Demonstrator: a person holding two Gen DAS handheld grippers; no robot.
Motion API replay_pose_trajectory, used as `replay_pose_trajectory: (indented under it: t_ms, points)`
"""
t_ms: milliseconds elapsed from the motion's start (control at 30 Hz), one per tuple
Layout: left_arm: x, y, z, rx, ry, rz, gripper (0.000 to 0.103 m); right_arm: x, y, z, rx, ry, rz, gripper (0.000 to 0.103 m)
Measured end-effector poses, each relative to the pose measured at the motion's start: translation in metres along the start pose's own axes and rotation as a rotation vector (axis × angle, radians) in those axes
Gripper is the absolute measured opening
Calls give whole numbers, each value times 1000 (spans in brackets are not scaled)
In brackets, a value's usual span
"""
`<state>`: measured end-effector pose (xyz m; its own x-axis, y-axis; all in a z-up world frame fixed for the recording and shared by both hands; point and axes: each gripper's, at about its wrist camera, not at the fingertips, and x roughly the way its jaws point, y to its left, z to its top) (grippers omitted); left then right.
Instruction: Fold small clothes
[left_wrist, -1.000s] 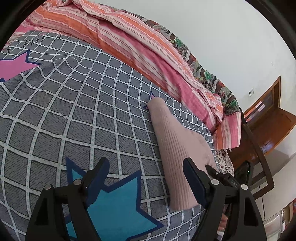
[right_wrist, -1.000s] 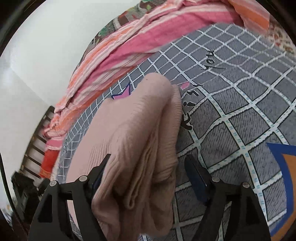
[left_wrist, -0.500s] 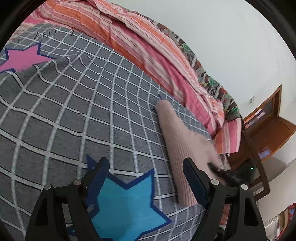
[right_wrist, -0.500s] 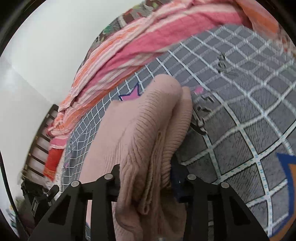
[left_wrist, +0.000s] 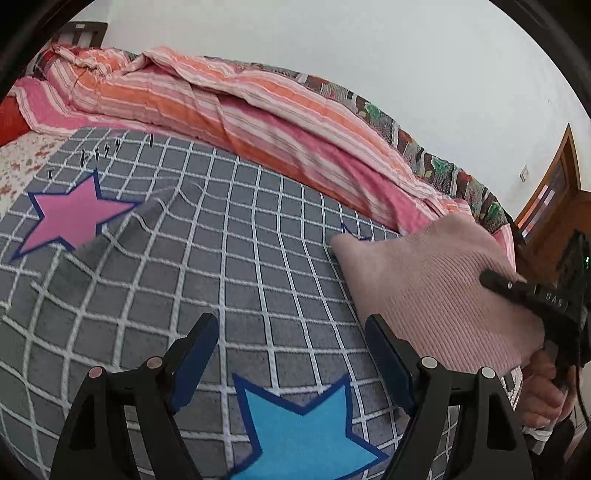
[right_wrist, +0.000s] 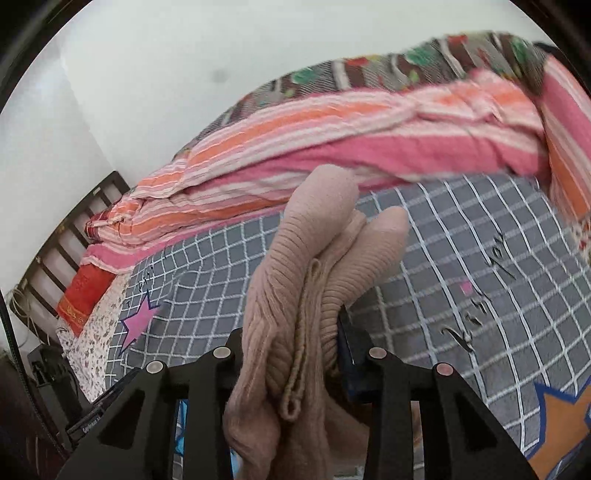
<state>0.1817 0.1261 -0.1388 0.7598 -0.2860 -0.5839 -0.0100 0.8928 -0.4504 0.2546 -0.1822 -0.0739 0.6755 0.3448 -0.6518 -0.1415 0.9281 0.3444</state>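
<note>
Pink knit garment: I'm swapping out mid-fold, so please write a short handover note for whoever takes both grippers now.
Right gripper: jaws have just closed on the bunched pink knit garment and hold it above the grid mat.
Left gripper: jaws open, nothing between them, over the mat near the blue star.
Done: garment gathered and gripped at one end.
Left: lay it flat on the mat, fold it, smooth it. How folded it is cannot be told.

1. You're in a home bedroom: a bed under a grey checked sheet (left_wrist: 229, 258) with stars fills both views.
2. A striped pink-and-orange quilt (left_wrist: 229, 107) lies bunched along the white wall (left_wrist: 369, 40).
3. A slatted headboard (right_wrist: 74, 229) stands at one end.
4. Wooden furniture (left_wrist: 554, 206) stands beside the bed.
</note>
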Motion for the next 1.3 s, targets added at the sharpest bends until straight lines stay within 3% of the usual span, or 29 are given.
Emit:
replay_pose_trajectory:
  t_ms: [167,300,367,433,467,567,633,700,833,933,1067,1133,1200,1233,1300]
  points:
    - [-4,10,11,-1,-18,12,80,9,35,19,-26,-7,31,34]
    - [-4,17,14,-7,-16,26,80,18,37,24,37,-27,167,34]
    - [-2,21,12,-10,-7,25,80,28,16,16,148,-38,271,34]
    - [3,25,6,-6,15,6,80,43,-11,2,270,-33,317,35]
    - [5,25,3,-1,25,5,80,58,-35,-12,359,-12,306,35]
    - [9,19,-13,43,59,-24,80,84,-78,-43,449,56,189,38]
    - [13,10,-25,90,87,-65,80,87,-101,-59,480,52,234,40]
    - [16,-1,-34,134,109,-94,80,81,-103,-59,461,48,243,41]
    - [24,-32,-57,242,167,-138,80,61,-83,-50,263,36,142,42]
    - [36,-53,-69,298,205,-112,80,41,-78,-46,173,28,103,42]
    - [52,-71,-78,341,223,-58,78,18,-77,-50,113,22,145,42]
    - [55,-80,-80,369,209,-45,67,17,-77,-54,102,31,158,43]
    - [56,-86,-84,393,195,-39,41,22,-74,-62,79,59,148,42]
    - [58,-87,-85,390,202,-37,33,26,-71,-66,67,63,139,42]
    - [59,-86,-85,376,201,-41,14,31,-66,-73,56,67,127,30]
